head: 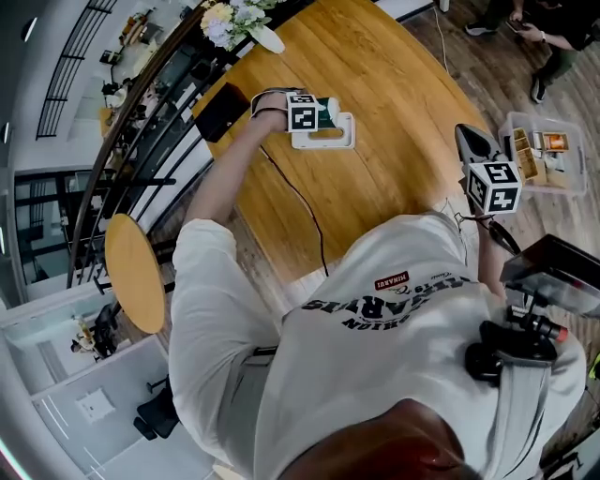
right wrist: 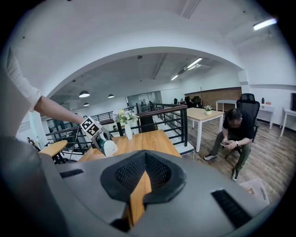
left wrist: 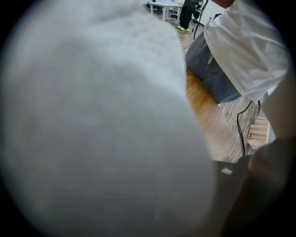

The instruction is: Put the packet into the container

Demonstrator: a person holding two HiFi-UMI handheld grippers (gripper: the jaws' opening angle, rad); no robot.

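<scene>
In the head view my left gripper (head: 323, 116) reaches out over the round wooden table (head: 394, 94), shut on a white and green packet (head: 330, 110). The packet hangs just over a white container (head: 323, 141) on the table; whether they touch I cannot tell. The left gripper view is almost filled by the blurred white packet (left wrist: 101, 129), with one dark jaw at the lower right. The right gripper view shows the same packet (right wrist: 105, 146) under the left gripper's marker cube. My right gripper (head: 474, 142) (right wrist: 138, 185) stays near my body, shut with nothing held.
A vase of flowers (head: 234, 23) and a flat black object (head: 222, 111) stand at the table's far edge by a railing. A cable (head: 300, 202) crosses the table. A clear plastic box (head: 544, 155) lies on the floor at right. A person (right wrist: 233, 134) sits on a chair.
</scene>
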